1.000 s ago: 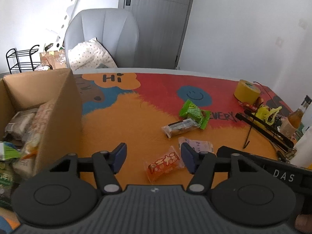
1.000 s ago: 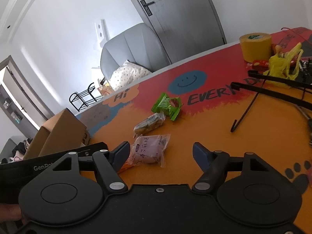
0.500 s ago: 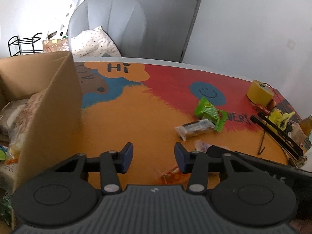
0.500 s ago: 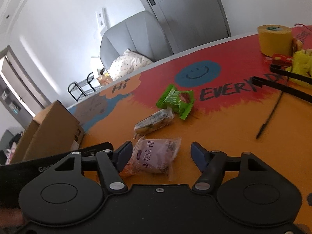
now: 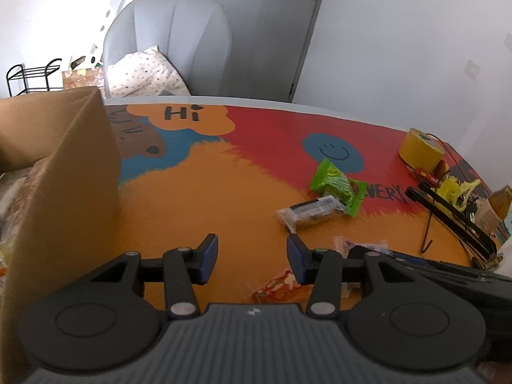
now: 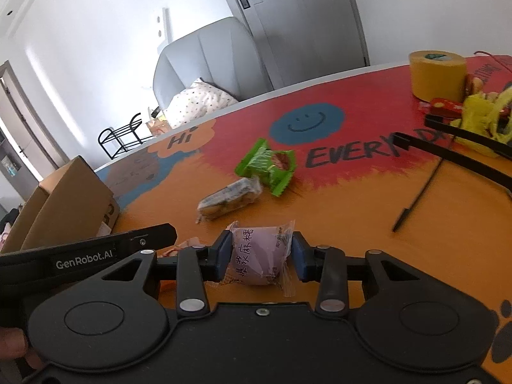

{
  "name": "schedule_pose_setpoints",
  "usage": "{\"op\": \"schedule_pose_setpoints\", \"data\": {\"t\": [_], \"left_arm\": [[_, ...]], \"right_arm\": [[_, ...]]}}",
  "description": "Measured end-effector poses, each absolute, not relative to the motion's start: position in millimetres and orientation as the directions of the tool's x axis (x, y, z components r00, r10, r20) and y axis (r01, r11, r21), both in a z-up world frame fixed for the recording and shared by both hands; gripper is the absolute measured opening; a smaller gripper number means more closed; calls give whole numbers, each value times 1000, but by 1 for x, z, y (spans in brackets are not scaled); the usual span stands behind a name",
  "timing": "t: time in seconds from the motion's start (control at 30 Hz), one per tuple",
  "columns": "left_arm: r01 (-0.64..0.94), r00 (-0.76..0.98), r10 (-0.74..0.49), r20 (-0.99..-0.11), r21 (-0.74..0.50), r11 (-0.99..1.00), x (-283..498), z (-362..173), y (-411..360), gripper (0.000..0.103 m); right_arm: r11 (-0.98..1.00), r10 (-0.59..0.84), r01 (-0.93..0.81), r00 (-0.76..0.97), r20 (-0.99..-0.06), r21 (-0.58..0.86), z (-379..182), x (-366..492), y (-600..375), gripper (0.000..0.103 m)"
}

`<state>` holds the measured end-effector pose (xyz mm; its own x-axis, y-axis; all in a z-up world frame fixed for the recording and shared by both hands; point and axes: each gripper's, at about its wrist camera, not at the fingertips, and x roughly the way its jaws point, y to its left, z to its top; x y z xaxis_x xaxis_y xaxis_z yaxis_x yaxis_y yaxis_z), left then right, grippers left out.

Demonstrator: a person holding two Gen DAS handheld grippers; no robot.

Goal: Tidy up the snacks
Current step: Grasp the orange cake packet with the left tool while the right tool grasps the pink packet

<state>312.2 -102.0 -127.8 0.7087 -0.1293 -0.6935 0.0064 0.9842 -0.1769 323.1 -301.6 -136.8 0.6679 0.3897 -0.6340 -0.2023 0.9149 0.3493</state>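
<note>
My right gripper (image 6: pixel 260 256) is closing its jaws around a purple snack packet (image 6: pixel 256 257) on the orange table; both blue pads touch the wrapper's sides. In the left wrist view, my left gripper (image 5: pixel 252 257) hangs low over the table with its jaws partly apart and nothing pressed between them. An orange-red snack packet (image 5: pixel 273 288) lies just below it, close to the right finger. Further out lie a green snack packet (image 5: pixel 336 185) and a clear-wrapped dark bar (image 5: pixel 310 212). A cardboard box (image 5: pixel 64 176) with snacks inside stands at the left.
A yellow tape roll (image 5: pixel 420 150), black hangers (image 5: pixel 448 208), a yellow bag and a bottle (image 5: pixel 502 198) crowd the table's right end. A grey chair (image 5: pixel 172 41) with a dotted cushion stands behind the table. A person's fingers show at the lower left of the right wrist view.
The right jaws have drawn in from wide apart until they touch the purple packet. The left jaws narrowed and the left gripper moved forward, so the orange-red packet now sits lower in its view.
</note>
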Motion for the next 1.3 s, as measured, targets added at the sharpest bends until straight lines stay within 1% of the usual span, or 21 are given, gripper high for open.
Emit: {"op": "schedule_pose_setpoints", "data": {"t": [0.33,0.47,0.53,0.6,0.67,0.8,0.93,1.03,1.07,1.1,1.13,1.17,1.2,1.3], "left_arm": [[68,683,-188,-706,-195,978,303,-130,-112,46],[78,678,-203,-706,-205,976,295,-128,-113,50],[83,672,-207,-711,-206,975,291,-129,-114,54],[85,666,-210,-716,-206,975,287,-130,-116,67],[91,671,-205,-712,-194,977,282,-131,-118,72],[71,676,-170,-717,-165,984,283,-137,-122,72],[90,678,-171,-715,-150,985,285,-140,-130,72],[95,683,-146,-716,-111,989,285,-142,-137,71],[93,686,-136,-715,-100,991,285,-142,-139,68],[93,687,-132,-715,-94,991,285,-142,-139,66],[93,687,-128,-715,-88,992,285,-142,-139,63],[92,688,-119,-716,-77,993,284,-142,-139,56],[91,687,-117,-717,-74,993,284,-141,-138,53],[78,681,-120,-722,-92,993,284,-140,-132,51]], "right_arm": [[923,362,-162,677,-641,350,-136,315,-315,38],[924,359,-157,676,-644,350,-137,310,-315,38],[924,359,-156,674,-646,350,-137,306,-315,38],[923,362,-158,671,-647,352,-137,303,-314,38],[924,358,-156,673,-647,349,-138,299,-315,38],[926,352,-150,672,-651,347,-137,293,-318,38],[929,345,-147,674,-653,340,-137,288,-323,38],[930,342,-143,675,-654,339,-137,287,-324,38],[931,341,-144,675,-654,336,-137,287,-324,40],[932,338,-146,676,-655,330,-136,287,-323,45],[933,338,-150,677,-654,326,-136,287,-322,46],[934,337,-154,677,-654,322,-136,287,-319,50],[937,333,-157,679,-654,313,-136,288,-317,52],[944,319,-167,683,-657,285,-136,290,-309,56]]}}
